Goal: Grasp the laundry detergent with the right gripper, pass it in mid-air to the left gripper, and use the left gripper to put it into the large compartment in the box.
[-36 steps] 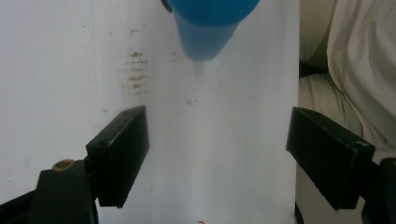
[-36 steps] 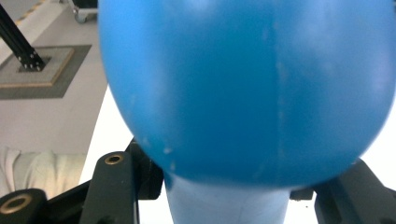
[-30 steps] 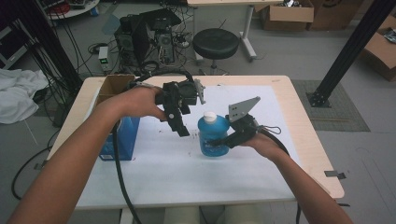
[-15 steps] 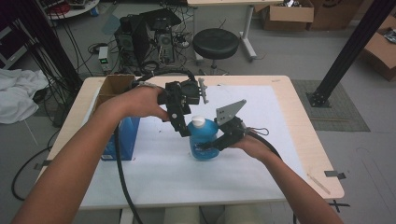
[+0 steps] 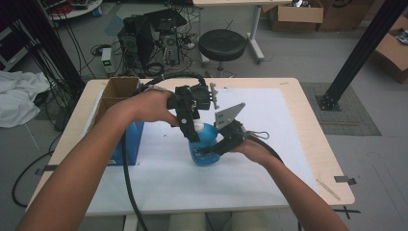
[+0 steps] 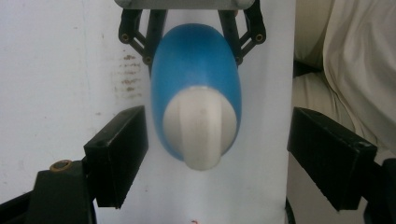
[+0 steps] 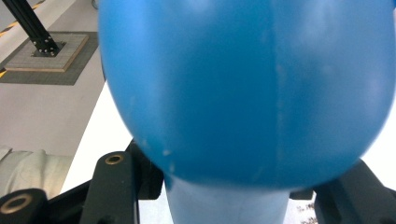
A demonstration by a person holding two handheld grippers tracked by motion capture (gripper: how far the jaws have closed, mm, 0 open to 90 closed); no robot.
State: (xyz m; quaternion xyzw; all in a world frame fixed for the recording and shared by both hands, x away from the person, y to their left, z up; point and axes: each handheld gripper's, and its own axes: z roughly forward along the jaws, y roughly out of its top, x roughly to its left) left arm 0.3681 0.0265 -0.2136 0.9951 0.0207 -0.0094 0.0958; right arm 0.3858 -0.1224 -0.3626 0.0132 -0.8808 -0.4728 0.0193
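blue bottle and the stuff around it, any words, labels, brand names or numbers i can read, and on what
None can be read.
Blue bottle with white cap: plain, no label on the sides shown.
Blue box at the table's left: no print legible.
Cardboard boxes on the floor: any marks too small and blurred.
White sheet on the table: brownish specks, no text.

The right gripper clamps a blue bottle on the white table; the left gripper hovers over its cap.
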